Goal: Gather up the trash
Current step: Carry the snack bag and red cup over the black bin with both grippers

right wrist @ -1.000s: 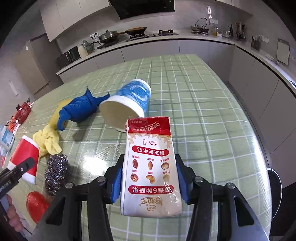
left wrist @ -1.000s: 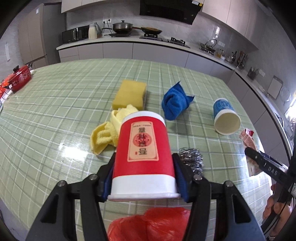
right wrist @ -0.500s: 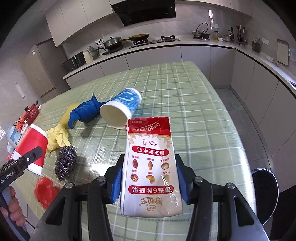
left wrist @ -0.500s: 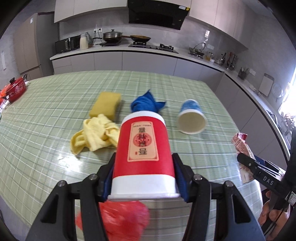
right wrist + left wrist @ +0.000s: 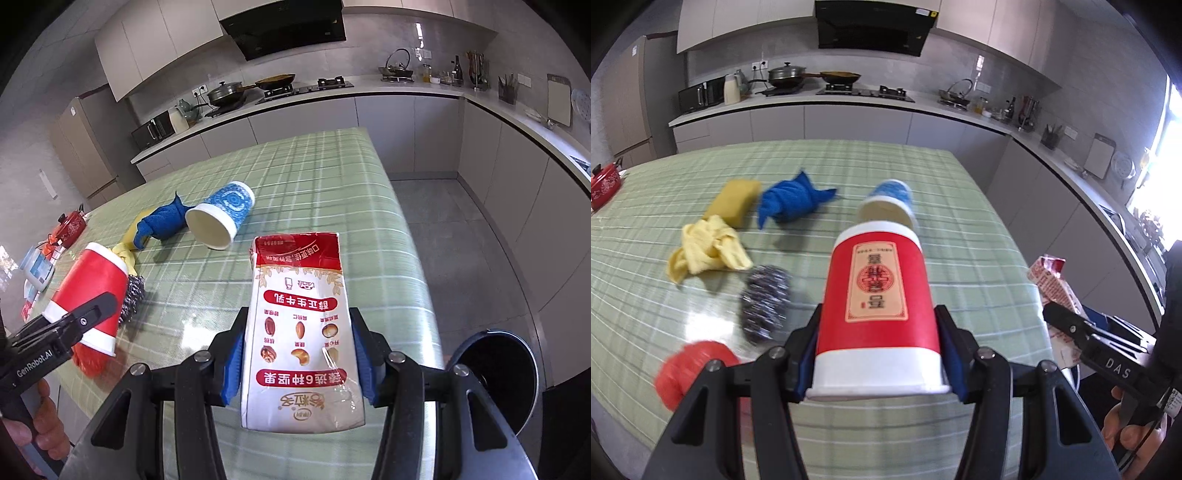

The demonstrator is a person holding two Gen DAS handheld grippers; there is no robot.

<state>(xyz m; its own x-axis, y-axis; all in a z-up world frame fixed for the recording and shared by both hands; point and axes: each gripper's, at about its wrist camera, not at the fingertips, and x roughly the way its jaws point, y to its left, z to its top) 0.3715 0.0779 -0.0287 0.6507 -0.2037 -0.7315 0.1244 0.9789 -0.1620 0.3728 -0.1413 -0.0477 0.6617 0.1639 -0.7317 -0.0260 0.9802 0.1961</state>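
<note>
The left gripper [image 5: 879, 354] is clamping a red paper cup [image 5: 877, 314] and the right gripper [image 5: 297, 354] a milk carton [image 5: 301, 332], both lifted above the table [image 5: 369, 221]. Next comes the bin [image 5: 495, 373] (probably); a blue cup [image 5: 221, 218] is waiting.

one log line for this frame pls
left gripper: shut on red cup | right gripper: shut on milk carton | blue cup: on table
</note>
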